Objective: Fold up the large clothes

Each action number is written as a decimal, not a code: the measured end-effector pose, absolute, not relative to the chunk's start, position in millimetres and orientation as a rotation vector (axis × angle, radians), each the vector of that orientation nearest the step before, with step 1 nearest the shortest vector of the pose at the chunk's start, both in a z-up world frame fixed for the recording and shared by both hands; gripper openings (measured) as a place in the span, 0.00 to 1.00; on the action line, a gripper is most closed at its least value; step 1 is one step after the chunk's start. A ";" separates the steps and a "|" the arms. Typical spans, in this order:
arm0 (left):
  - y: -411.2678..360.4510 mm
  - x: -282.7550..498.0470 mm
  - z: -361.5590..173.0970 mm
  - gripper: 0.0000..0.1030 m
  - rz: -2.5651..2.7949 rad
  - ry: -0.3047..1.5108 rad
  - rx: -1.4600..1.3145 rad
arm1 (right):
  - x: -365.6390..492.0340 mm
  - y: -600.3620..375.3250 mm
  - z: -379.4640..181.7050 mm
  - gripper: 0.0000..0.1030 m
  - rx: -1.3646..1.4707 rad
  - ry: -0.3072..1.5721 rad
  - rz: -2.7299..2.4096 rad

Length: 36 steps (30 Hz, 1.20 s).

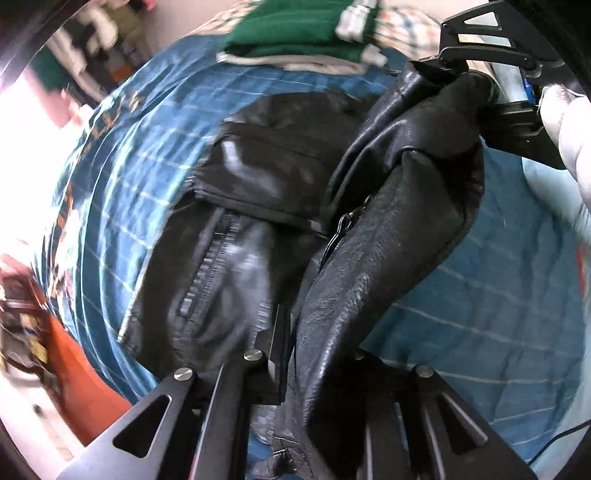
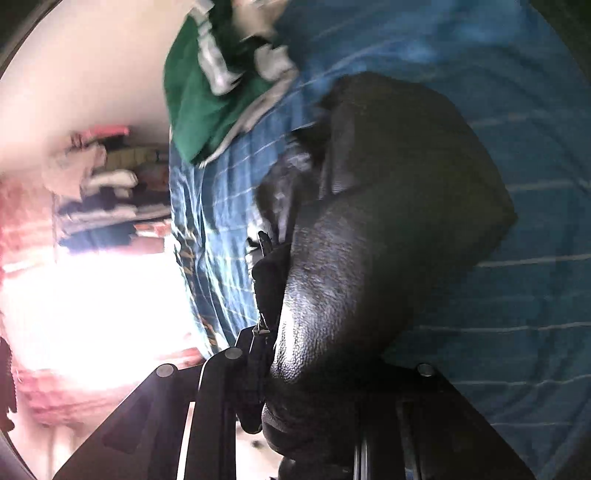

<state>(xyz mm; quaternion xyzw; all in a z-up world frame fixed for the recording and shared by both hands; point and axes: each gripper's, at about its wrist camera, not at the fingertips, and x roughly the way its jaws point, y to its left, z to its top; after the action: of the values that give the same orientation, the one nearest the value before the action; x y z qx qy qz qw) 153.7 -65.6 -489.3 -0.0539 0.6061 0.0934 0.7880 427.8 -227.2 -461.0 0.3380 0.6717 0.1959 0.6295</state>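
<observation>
Black leather jacket (image 1: 373, 266) w/ zip, bunched, both grippers clamping.

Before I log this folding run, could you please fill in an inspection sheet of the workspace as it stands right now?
Surface: blue bedspread with pale lines, wrinkled.
Job's things: black leather jacket, partly lifted off the bedspread, the rest lying on it, zip showing.
Clutter: folded green garment with grey trim at the far edge of the bedspread.
Grippers: left gripper shut on a jacket edge; right gripper shut on another part of the jacket. A white-gloved hand holds the right one.
Cables: a thin dark cable at the lower right.
Surroundings: stacked clothes beside the bed, blurred; bright glare.
</observation>
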 end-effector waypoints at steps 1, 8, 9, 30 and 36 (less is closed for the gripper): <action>-45.7 155.5 -489.4 0.13 0.191 1.308 -0.147 | 431.0 -202.7 -455.7 0.22 0.727 1.550 0.438; 78.1 153.7 -529.2 0.22 0.196 1.364 -0.438 | 457.1 -34.9 -486.0 0.34 0.381 1.678 0.345; 93.3 150.5 -534.9 0.27 0.217 1.377 -0.461 | 459.5 -11.8 -501.4 0.37 0.327 1.714 0.345; 156.5 110.2 -621.8 0.79 0.567 1.394 -0.498 | 546.9 -202.2 -598.3 0.75 0.600 1.662 0.359; 162.7 131.9 -622.1 0.79 0.580 1.428 -0.470 | 549.6 -175.2 -630.9 0.60 0.711 1.590 0.628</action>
<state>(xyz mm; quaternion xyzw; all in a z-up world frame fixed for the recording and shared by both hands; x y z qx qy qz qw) 131.9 162.7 -622.1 -0.2106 0.6391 0.2595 0.6927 549.6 -175.2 -630.9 0.3070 0.6863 0.2711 0.6011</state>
